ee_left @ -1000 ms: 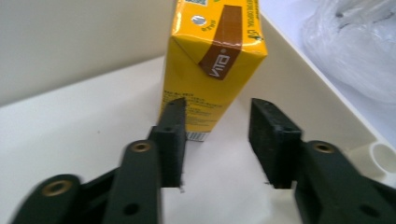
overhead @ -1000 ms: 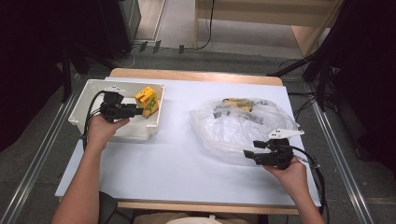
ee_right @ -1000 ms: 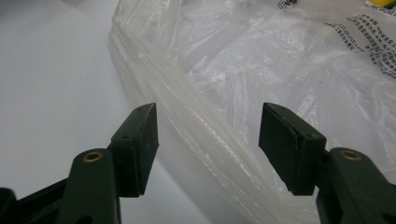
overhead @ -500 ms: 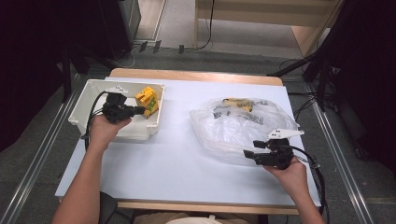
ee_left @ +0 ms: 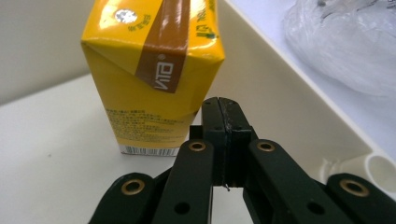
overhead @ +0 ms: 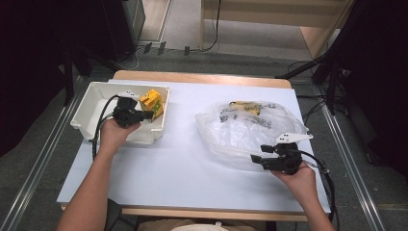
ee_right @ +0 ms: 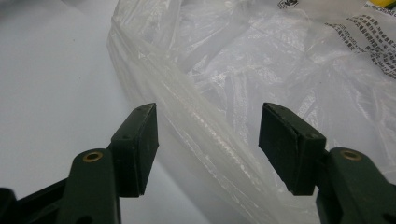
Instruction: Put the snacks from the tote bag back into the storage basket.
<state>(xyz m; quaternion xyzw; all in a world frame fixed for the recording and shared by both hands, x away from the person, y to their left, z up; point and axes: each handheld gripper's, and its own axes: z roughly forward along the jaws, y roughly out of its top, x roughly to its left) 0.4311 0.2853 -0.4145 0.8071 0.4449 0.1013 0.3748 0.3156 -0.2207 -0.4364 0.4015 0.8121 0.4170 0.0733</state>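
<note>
A glossy yellow drink carton [ee_left: 154, 74] stands in a white plastic bin [overhead: 91, 103] at ten o'clock; the left gripper [ee_left: 223, 121], jaws pressed together and empty, sits beside it. At four o'clock on the pale blue table [overhead: 178, 163], the right gripper [ee_right: 208, 140] gapes wide around a crinkled clear plastic bag [ee_right: 261, 70].

The carton [ee_left: 152, 74] in the bin looks like coated paperboard, glossy yellow with a brown stripe, its folded corners creased and catching the light. The bin [overhead: 91, 103] around it is smooth off-white plastic with a dull sheen. Over on the other side, the bag [ee_right: 243, 70] is thin clear plastic film, crinkled and shiny (it goes milky where the folds bunch together). The table [overhead: 187, 159] is covered by a matt, pale sheet, with a strip of bare wood showing along the far edge. The left gripper [ee_left: 223, 109] has matt black plastic links with small brass-coloured rivets; the right gripper [ee_right: 208, 128] has pads [ee_right: 140, 140] of the same dull, slightly grainy black.
</note>
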